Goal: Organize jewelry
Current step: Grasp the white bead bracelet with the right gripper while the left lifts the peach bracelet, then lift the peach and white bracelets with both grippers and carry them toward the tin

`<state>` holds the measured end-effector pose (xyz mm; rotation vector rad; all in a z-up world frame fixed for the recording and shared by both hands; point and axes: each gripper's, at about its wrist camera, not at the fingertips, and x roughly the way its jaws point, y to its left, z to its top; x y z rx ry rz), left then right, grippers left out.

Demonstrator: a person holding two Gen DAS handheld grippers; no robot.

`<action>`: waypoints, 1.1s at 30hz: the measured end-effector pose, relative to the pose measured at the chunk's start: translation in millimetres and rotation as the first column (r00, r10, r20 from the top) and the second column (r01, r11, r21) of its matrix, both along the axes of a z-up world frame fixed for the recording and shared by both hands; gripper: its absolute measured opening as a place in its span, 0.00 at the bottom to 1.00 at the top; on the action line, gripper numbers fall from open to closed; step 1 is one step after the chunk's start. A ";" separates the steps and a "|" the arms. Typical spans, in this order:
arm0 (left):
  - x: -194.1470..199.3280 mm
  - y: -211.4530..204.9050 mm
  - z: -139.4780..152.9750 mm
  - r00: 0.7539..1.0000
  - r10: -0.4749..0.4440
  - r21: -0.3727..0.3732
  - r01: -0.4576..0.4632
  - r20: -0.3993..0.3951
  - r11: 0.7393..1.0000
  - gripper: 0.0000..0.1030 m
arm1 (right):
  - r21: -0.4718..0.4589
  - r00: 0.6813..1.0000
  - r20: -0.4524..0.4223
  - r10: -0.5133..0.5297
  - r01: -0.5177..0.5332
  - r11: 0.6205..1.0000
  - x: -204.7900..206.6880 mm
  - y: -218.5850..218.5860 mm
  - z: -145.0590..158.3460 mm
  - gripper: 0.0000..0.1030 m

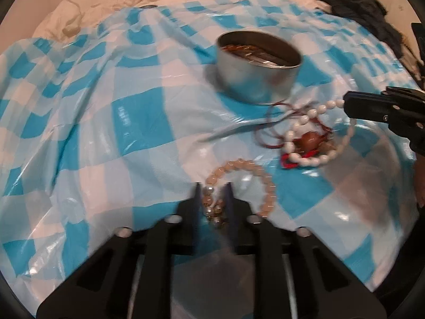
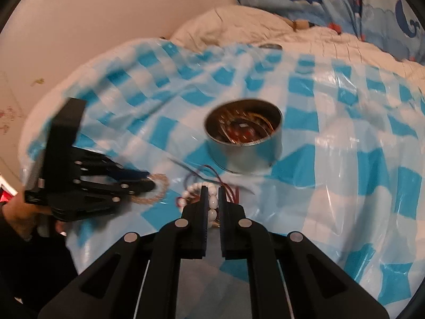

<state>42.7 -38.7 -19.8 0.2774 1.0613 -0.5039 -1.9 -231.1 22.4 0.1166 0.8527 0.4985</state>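
Blue-and-white checked plastic sheet over white bedding, wall behind. Left gripper closed on peach bead bracelet, lying flat. Right gripper closed on white bead strand, trailing onto sheet over red cord. One round tin beyond, upright, jewelry inside.

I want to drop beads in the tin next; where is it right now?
The round metal tin stands on the blue-checked sheet, beyond both grippers, with the white bead strand and red cord just before it.
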 end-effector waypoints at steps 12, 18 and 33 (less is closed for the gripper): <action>2.4 -5.6 -3.3 0.998 -0.018 -0.066 0.014 -0.065 0.998 0.13 | 0.028 0.986 -0.163 -0.034 0.039 0.999 -11.3 -26.2 -20.4 0.15; 7.4 -0.6 -3.4 0.998 0.038 -0.069 -0.041 -0.051 0.997 0.45 | -0.018 0.983 -0.168 -0.078 0.076 0.997 -7.9 -27.3 -30.4 0.37; -8.1 -18.7 15.4 0.995 -0.101 -0.094 0.099 -0.020 0.991 0.06 | 0.052 0.999 -0.045 -0.010 0.012 0.999 -15.0 -20.2 -12.5 0.08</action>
